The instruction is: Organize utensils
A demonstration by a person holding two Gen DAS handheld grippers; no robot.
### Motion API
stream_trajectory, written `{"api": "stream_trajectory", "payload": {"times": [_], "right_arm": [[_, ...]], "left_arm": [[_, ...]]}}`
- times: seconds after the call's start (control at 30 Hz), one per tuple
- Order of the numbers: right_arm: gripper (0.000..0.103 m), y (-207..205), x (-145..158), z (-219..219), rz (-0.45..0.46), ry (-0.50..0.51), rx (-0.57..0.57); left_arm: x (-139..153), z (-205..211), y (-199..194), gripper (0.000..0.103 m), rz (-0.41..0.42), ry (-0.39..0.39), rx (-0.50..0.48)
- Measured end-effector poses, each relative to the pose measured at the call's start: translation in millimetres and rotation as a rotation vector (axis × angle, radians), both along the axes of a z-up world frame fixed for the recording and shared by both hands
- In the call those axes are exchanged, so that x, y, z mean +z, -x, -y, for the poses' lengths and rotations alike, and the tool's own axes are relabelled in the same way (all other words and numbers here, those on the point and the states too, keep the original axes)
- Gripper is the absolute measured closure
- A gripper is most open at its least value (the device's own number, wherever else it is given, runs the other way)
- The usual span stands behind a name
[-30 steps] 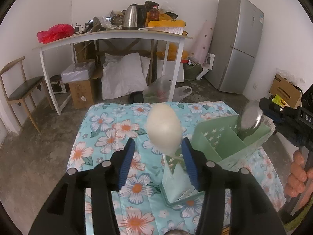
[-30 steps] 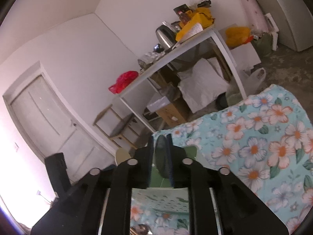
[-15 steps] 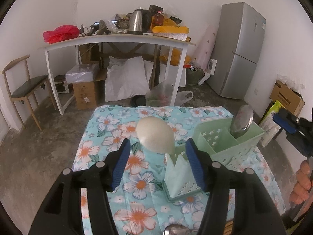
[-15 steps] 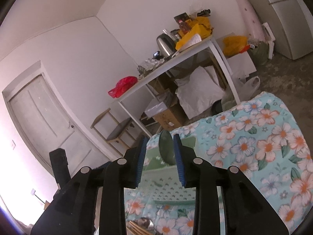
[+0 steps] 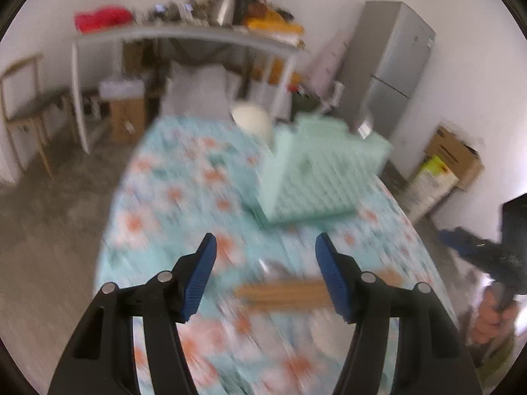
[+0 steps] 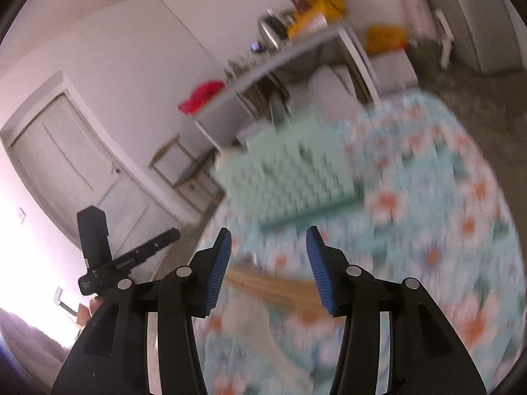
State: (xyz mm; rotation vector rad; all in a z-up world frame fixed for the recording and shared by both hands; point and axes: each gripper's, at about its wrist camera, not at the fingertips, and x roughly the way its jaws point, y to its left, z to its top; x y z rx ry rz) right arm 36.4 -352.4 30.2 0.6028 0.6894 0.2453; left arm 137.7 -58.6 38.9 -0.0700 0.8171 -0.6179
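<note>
Both pictures are blurry. The left gripper [image 5: 265, 276] is hanging over the table [image 5: 184, 177], and its blue jaws are spread wide with nothing between them. The right gripper [image 6: 267, 271] is doing the same, wide apart and holding nothing.

The table is wearing a light blue cloth with orange and white flowers. A green basket [image 5: 316, 177] with many little holes is sitting toward the far right part of the table. A white spoon [image 5: 252, 121] is sticking up out of the basket's left end. A shiny metal spoon [image 5: 362, 128] is poking up at its right end, but it is too blurry to see well.

A bunch of wooden chopsticks [image 5: 283, 293] is lying flat on the cloth near the front edge of the table, well apart from the basket. In the left view the chopsticks are showing between the two jaws, down on the cloth. In the right view they [image 6: 273, 288] are also showing between the jaws. A white thing [image 6: 257, 326] is lying on the cloth just beside them, nearer the front edge; I cannot tell what it is
</note>
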Motion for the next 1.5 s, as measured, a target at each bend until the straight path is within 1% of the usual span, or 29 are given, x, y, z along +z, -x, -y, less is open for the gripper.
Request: {"api": "stream_trajectory", "payload": {"times": [0.03,0.13,0.23,0.3,0.37,0.43,0.5,0.53,0.6,0.63,0.73,0.87,0.93,1.03,1.1,1.13,1.2,1.33,1.4,1.5], "right_arm": [[0.056,5.1,-8.9,-3.6,-0.031,-0.007,-0.005],[0.056,15.6,-26.7,-9.5,-0.089,-0.051,-0.021],[0.056,22.3,-38.2,-12.8,-0.120,-0.087,-0.039],[0.056,22.4,-39.8,-14.9,-0.136,-0.085,-0.049],[0.056,23.4,-38.4,-15.6,-0.140,-0.080,-0.054],[0.056,24.5,-36.7,-15.0,-0.135,-0.079,-0.057],[0.056,29.3,-35.4,-14.1,-0.128,-0.078,-0.057],[0.056,30.9,-34.6,-14.1,-0.125,-0.077,-0.057],[0.056,32.3,-33.9,-15.4,-0.122,-0.072,-0.056],[0.056,32.5,-32.9,-16.5,-0.119,-0.067,-0.056],[0.056,29.3,-28.7,-18.8,-0.111,-0.060,-0.046],[0.056,9.5,-14.7,-26.8,-0.112,-0.008,-0.008],[0.060,-8.0,-8.2,-34.1,-0.118,0.029,0.014],[0.069,-34.4,-7.9,-47.9,-0.136,0.067,0.057],[0.079,-57.5,-14.4,-64.3,-0.157,0.077,0.112],[0.081,-71.0,-20.6,-75.4,-0.175,0.083,0.142],[0.089,-89.4,-32.6,-92.7,-0.204,0.104,0.186],[0.096,-113.2,-60.0,-118.4,-0.288,0.179,0.222],[0.097,-112.9,-68.4,-124.5,-0.319,0.201,0.232],[0.097,-105.8,-71.1,-129.8,-0.332,0.220,0.255]], "left_arm": [[-8.0,2.3,8.7,0.043,-0.030,0.005,-0.033],[-28.3,11.6,24.1,0.044,-0.097,0.007,-0.083],[-49.4,26.0,30.7,0.049,-0.150,-0.032,-0.107],[-63.3,33.5,28.4,0.058,-0.197,-0.058,-0.109],[-76.7,40.2,27.5,0.063,-0.239,-0.073,-0.109],[-82.3,43.7,26.2,0.068,-0.247,-0.073,-0.109],[-84.4,46.8,24.7,0.077,-0.254,-0.069,-0.101],[-86.4,48.7,23.0,0.079,-0.258,-0.064,-0.098],[-87.7,50.5,24.9,0.091,-0.264,-0.058,-0.098],[-88.3,50.7,25.7,0.092,-0.268,-0.054,-0.100],[-86.6,48.2,28.7,0.094,-0.269,-0.048,-0.095],[-81.9,33.2,30.6,0.095,-0.284,-0.053,-0.064],[-79.2,21.2,32.0,0.095,-0.280,-0.059,-0.038],[-77.3,-3.3,35.3,0.095,-0.285,-0.062,0.016],[-76.8,-18.2,37.5,0.095,-0.290,-0.061,0.050],[-76.6,-25.9,38.8,0.095,-0.290,-0.060,0.069],[-76.4,-37.0,40.6,0.095,-0.286,-0.063,0.097],[-79.2,-55.5,42.3,0.095,-0.294,-0.048,0.138],[-79.8,-62.8,42.0,0.095,-0.298,-0.038,0.146],[-80.9,-67.9,40.6,0.095,-0.292,-0.032,0.147]]}}
